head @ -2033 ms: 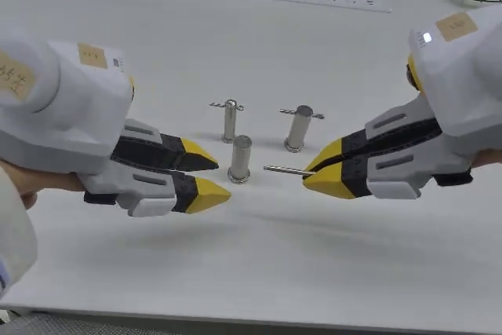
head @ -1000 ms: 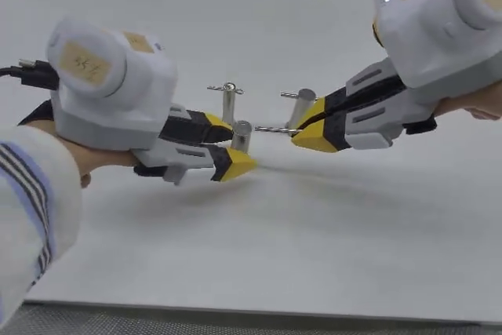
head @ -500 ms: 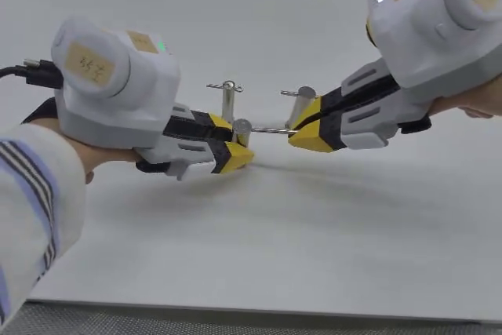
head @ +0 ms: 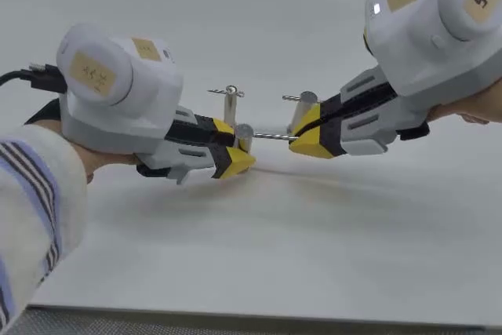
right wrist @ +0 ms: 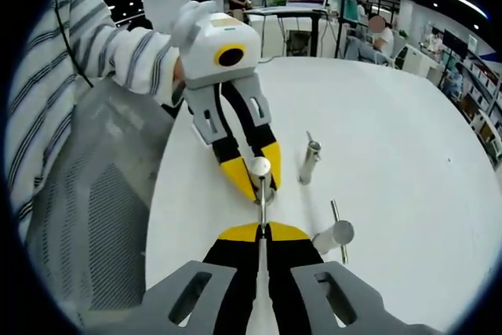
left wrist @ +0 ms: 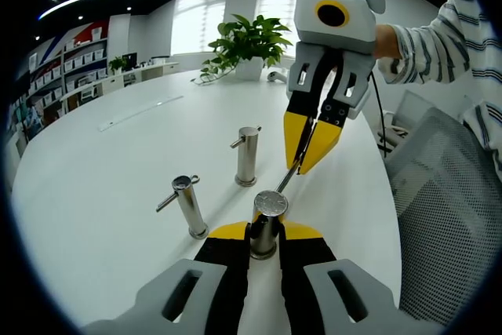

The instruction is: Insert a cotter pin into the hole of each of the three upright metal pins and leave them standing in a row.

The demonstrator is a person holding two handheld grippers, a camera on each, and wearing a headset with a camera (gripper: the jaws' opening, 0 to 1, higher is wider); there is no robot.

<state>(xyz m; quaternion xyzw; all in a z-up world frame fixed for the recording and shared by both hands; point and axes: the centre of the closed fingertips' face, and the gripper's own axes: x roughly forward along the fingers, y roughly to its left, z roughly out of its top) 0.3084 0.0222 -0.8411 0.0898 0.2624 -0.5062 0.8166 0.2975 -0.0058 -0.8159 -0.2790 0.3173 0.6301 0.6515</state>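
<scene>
- My left claw (head: pixel 238 145) is clamped on the near metal pin (left wrist: pixel 265 223), which stands upright between its jaws. Two seconds ago these jaws were apart and short of that pin.
- My right claw (head: pixel 298 139) pinches a cotter pin (head: pixel 273 136) by its rear end, and the rod points straight out from the jaws toward my left claw.
- The rod's tip now reaches the head of the held pin, where earlier it was well apart from it. I cannot tell whether it sits in the hole, as the spot is too small.
- A second metal pin (left wrist: pixel 190 208) stands just left of my left claw's jaws, and a third metal pin (left wrist: pixel 248 156) stands further ahead. Each is upright with a cotter through its top, as before.
</scene>
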